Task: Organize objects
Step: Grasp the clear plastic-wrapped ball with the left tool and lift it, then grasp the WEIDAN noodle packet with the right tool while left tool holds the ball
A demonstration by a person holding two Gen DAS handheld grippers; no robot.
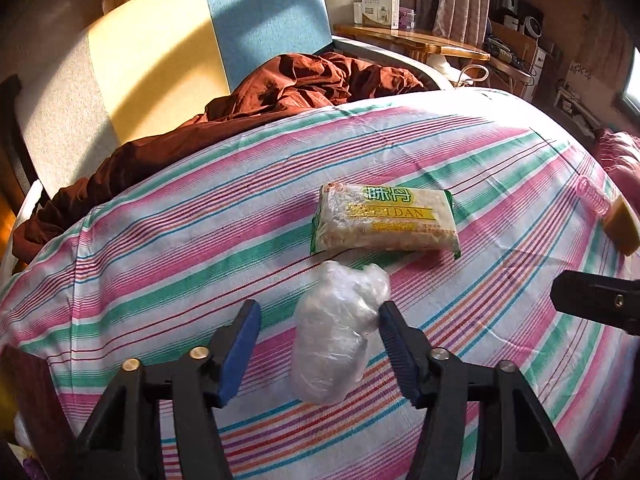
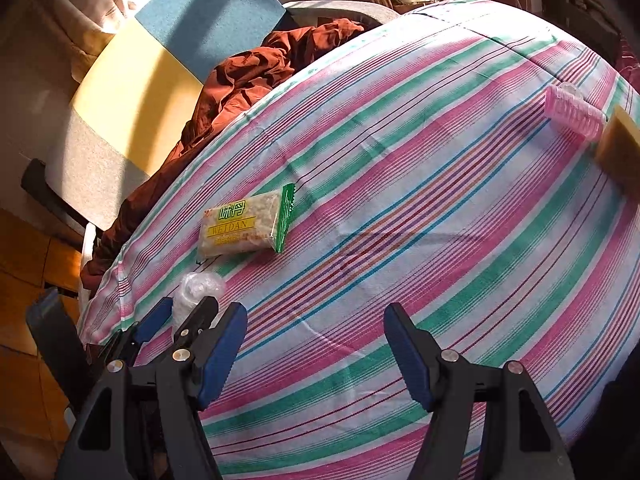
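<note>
A crumpled clear plastic bag (image 1: 336, 332) lies on the striped cloth between the open jaws of my left gripper (image 1: 320, 344), untouched by the pads. A green and yellow WEIDAN snack packet (image 1: 384, 220) lies just beyond it. In the right wrist view the packet (image 2: 246, 224) is at centre left and the bag (image 2: 196, 292) sits by the left gripper's fingers (image 2: 156, 320). My right gripper (image 2: 316, 356) is open and empty over bare cloth. A pink hair roller (image 2: 574, 114) and a tan block (image 2: 618, 148) lie at the far right.
The striped pink, green and white cloth (image 1: 200, 240) covers the table. A rust-brown cloth (image 1: 280, 92) is heaped on a blue, yellow and grey chair (image 1: 168, 48) behind it. A wooden side table (image 1: 412, 38) with a white box stands further back. The right gripper's black body (image 1: 596, 304) shows at the right edge.
</note>
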